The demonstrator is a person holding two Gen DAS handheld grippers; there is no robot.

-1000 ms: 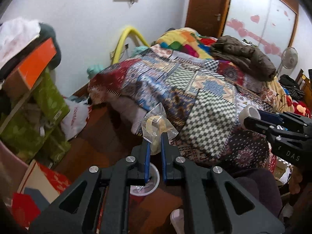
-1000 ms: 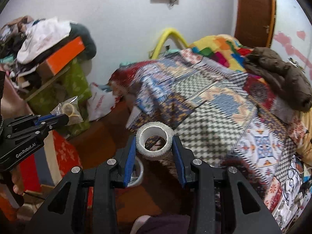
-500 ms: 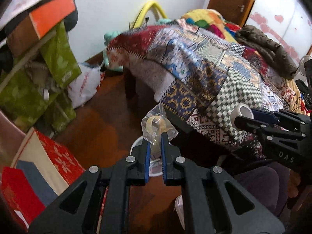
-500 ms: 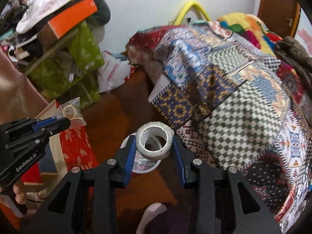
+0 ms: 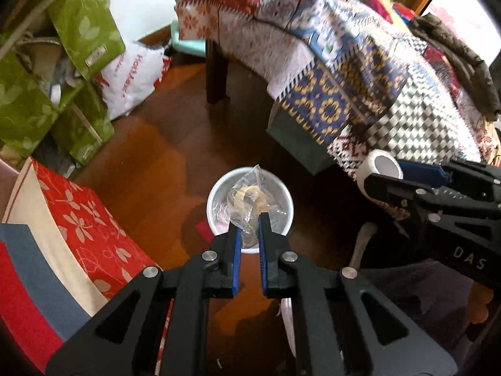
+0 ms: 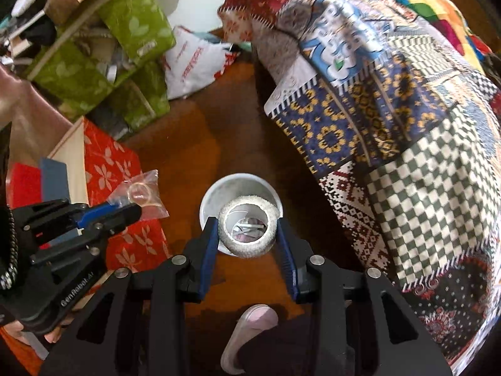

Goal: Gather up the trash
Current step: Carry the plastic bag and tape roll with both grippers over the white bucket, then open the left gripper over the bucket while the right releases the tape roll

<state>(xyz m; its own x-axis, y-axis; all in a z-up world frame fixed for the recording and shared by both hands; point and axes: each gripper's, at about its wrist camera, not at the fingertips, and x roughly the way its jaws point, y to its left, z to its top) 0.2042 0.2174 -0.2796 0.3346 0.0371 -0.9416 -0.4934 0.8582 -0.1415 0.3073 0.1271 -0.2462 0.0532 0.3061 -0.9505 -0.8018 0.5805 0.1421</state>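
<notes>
My left gripper [image 5: 249, 219] is shut on a clear plastic bag [image 5: 250, 197] that holds yellowish rings, and it points steeply down over a white bin [image 5: 216, 188] on the wooden floor. In the right wrist view the same bag [image 6: 142, 192] sticks out of the left gripper [image 6: 133, 208] at the left. My right gripper [image 6: 247, 225] is shut on a white tape roll [image 6: 249, 244], held above the white bin [image 6: 219, 188]; some trash shows through the roll's hole. The roll [image 5: 380, 167] and right gripper [image 5: 372, 177] also show at the right of the left wrist view.
A bed with a patchwork quilt [image 6: 391, 100] fills the right side, its dark leg [image 5: 216, 72] behind the bin. A red flowered box [image 5: 87, 219], green bags [image 5: 78, 31] and a white plastic bag [image 5: 134, 78] crowd the left. A shoe [image 6: 247, 335] stands near the bin.
Both grippers have come down and tipped toward the floor, each still holding its item. The white bin has grown and now sits right under their fingertips.
</notes>
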